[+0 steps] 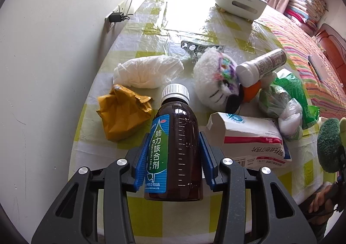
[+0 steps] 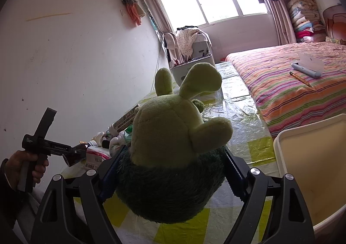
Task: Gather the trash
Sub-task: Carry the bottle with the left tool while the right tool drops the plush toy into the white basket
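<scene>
My left gripper [image 1: 174,146] is shut on a brown syrup bottle [image 1: 175,146] with a white cap and blue-green label, held over the table's near edge. Beyond it lie a crumpled yellow wrapper [image 1: 123,112], a wad of white tissue [image 1: 147,70], a flattened medicine box [image 1: 248,138], a green bag [image 1: 289,92], a white tube bottle [image 1: 261,64] and a blister pack [image 1: 192,49]. My right gripper [image 2: 173,170] is shut on a green plush toy [image 2: 173,146]. The plush also shows at the right edge of the left wrist view [image 1: 330,144].
A white plush toy [image 1: 216,81] lies among the trash. A white bin [image 2: 313,170] stands at the right of the right gripper. A white organiser box [image 1: 240,1] sits at the table's far end. The bed [image 2: 292,83] runs along the table's right side; the wall is on the left.
</scene>
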